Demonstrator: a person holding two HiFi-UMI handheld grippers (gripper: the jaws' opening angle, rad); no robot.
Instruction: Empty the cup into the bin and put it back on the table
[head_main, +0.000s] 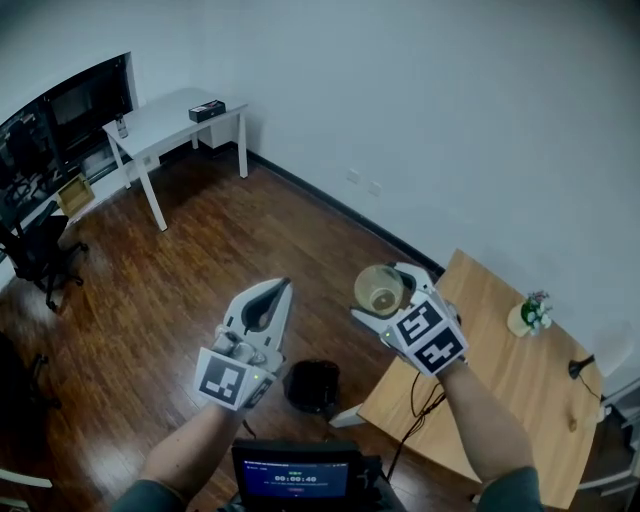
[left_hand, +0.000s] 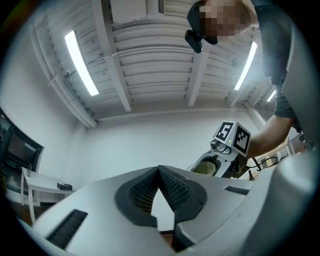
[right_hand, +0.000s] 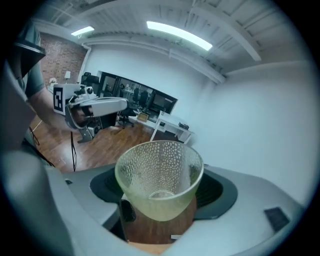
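Two tongs were in play, one per hand. The left tongs (head_main: 282, 288) were pressed together, nothing between them, pointing up and away over the floor (head_main: 200, 260). The right tongs (head_main: 378, 290) were spread wide and pinching one cup (right_hand: 159, 175), a pad on each side of its wall.

Cup: one, clear glass with a dimpled surface, off the bench and held in the air. It sat just left of the wooden bench's (head_main: 500, 390) near-left corner, with its mouth turned up and left.

One black bin (head_main: 312, 386) stood on the floor, low between the two tongs and just left of the wooden bench. The cup was above it and a little to the right.

Two benches in the room. The wooden one on the right carried one small plant pot (head_main: 528, 315) near its far edge and one dark cable. The white bench (head_main: 165, 118) was far left, well apart, with one black box (head_main: 207, 110) on it. One dark office chair (head_main: 40, 255) stood at the far left. One small screen (head_main: 298, 478) sat at the near edge, below the hands.
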